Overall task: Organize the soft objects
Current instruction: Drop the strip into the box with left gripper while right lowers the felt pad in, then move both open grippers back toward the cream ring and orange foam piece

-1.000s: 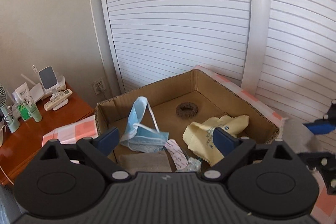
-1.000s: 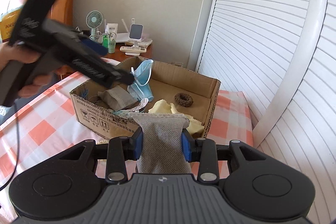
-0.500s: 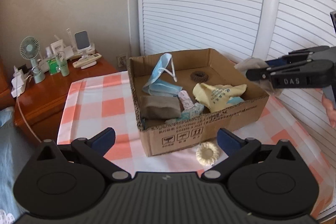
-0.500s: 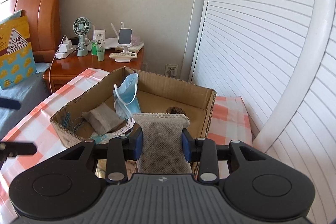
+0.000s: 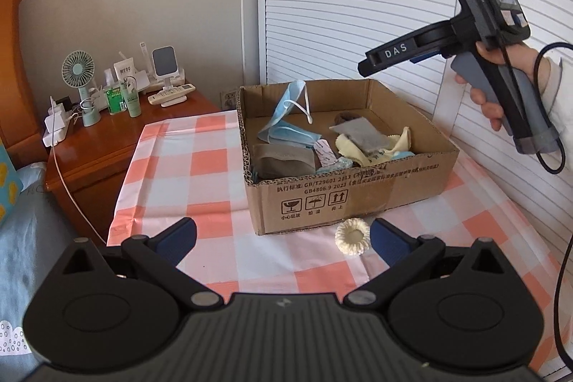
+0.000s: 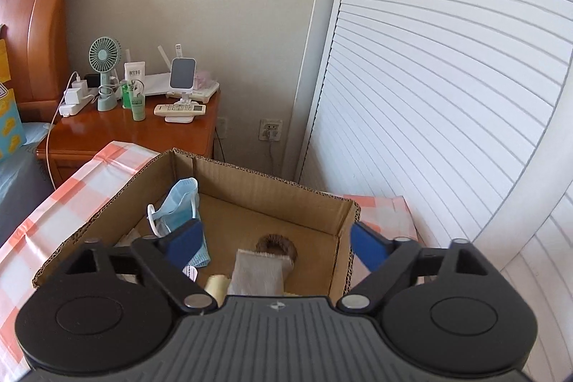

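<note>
A cardboard box (image 5: 351, 199) stands on the checked tablecloth (image 5: 186, 167). It holds a blue face mask (image 5: 286, 127), a grey cloth (image 5: 360, 131) on a yellow cloth (image 5: 358, 149), a brown pouch (image 5: 283, 160) and a brown scrunchie (image 6: 275, 244). A cream scrunchie (image 5: 352, 237) lies on the table before the box, next to my left gripper (image 5: 283, 238), which is open and empty. My right gripper (image 6: 275, 238) is open above the box; the grey cloth (image 6: 258, 271) lies below it. The right gripper also shows in the left wrist view (image 5: 386, 54).
A wooden nightstand (image 5: 107, 145) at the left carries a small fan (image 5: 80, 85), bottles, a phone stand and a remote. A white cable hangs off it. White louvred doors (image 5: 358, 6) stand right behind the box. A bed edge (image 5: 21, 238) lies at the far left.
My right gripper has opened and dropped the grey cloth into the box. My left gripper has drawn back from over the box to in front of it.
</note>
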